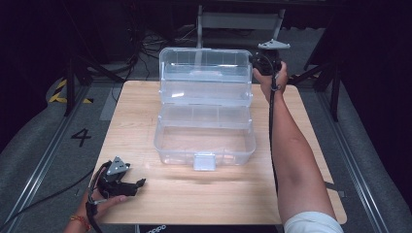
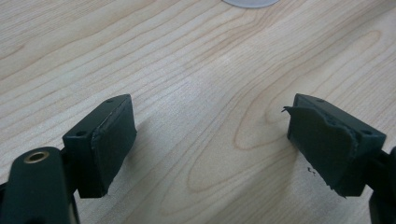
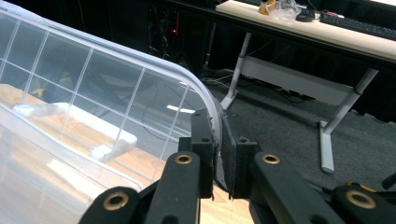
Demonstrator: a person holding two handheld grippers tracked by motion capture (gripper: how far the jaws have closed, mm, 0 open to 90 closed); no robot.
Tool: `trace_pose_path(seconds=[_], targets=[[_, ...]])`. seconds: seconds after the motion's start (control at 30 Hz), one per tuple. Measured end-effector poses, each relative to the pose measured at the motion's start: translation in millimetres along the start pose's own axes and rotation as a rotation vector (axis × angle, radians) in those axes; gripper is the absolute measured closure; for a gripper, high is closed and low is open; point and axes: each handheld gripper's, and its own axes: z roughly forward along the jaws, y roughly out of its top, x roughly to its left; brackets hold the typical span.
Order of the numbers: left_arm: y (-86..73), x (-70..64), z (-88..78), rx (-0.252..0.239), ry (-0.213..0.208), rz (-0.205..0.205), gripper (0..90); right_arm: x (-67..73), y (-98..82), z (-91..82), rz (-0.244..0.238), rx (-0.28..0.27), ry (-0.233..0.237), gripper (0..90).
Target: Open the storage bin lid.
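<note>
A clear plastic storage box (image 1: pixel 204 141) stands open in the middle of the wooden table (image 1: pixel 145 107). Its lid (image 1: pixel 206 73) stands upright behind it. My right gripper (image 1: pixel 260 62) is at the lid's top right corner, shut on the lid's rim (image 3: pixel 214 122), which runs between the two black pads. My left gripper (image 1: pixel 138 183) rests low at the table's near left corner. In the left gripper view its jaws stand wide open (image 2: pixel 210 140) over bare wood, with nothing between them.
A white latch tab (image 1: pixel 204 161) hangs on the box's front wall. Beyond the table there are cables on the floor and a white-legged desk (image 3: pixel 327 98). Metal floor rails run along both sides of the table.
</note>
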Motion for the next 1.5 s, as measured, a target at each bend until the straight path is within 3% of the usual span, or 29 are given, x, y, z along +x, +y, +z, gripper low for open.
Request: trace_pose_path(seconds=[0.33,0.5,0.57,0.9,1.5], targets=[[0.1,0.1,-0.3,0.002,0.005,0.008,16.1,3.5,-1.0,6.2,-0.012,0.012,-0.038,84.9],[0.4,0.3,-0.3,0.003,0.004,0.011,16.1,1.6,-4.6,9.8,-0.006,0.018,-0.035,83.7],[0.4,0.0,0.1,0.0,0.001,0.007,16.1,0.3,-6.2,11.1,-0.001,0.026,-0.034,88.1],[0.6,-0.2,0.5,-0.001,-0.002,0.011,16.0,-0.9,-16.6,15.5,-0.011,0.066,-0.014,90.0],[0.8,0.1,0.3,0.003,0.0,0.017,16.0,6.9,-13.8,1.9,-0.047,0.048,0.014,89.2]])
